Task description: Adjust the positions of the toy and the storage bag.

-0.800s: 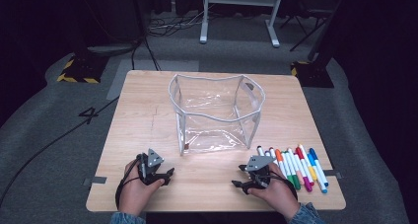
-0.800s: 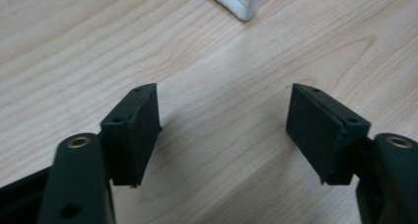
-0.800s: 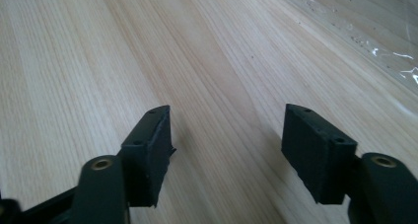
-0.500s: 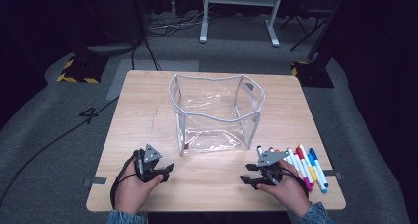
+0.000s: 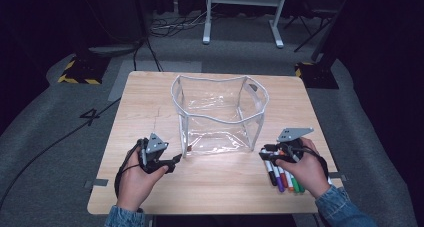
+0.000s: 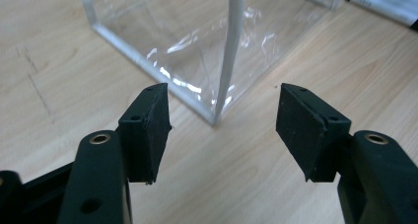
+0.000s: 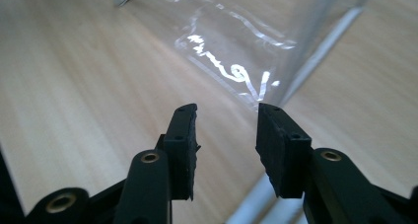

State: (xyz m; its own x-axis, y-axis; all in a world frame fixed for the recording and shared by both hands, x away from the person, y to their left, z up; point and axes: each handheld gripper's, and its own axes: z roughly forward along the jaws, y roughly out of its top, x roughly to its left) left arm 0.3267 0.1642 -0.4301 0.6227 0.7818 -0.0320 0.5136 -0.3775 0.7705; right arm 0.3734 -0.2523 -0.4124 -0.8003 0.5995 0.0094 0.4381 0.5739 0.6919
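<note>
Wooden bench [image 5: 150, 112] carries a clear pouch [image 5: 220, 118] ahead of your left gripper [image 6: 224, 130]; both grippers are released, empty. Markers [image 5: 282, 178] lie under your right gripper [image 5: 266, 157]; lower squarely over one.

A clear pouch [image 5: 220, 116] with white edging stands upright and open-topped on the table, ahead of both tongs and between them. Its near left corner is seen just in front of the left tongs [image 6: 224, 120], untouched. Markers [image 5: 282, 174] lie side by side, flat, under the right tongs [image 5: 265, 154], just right of the pouch.
</note>
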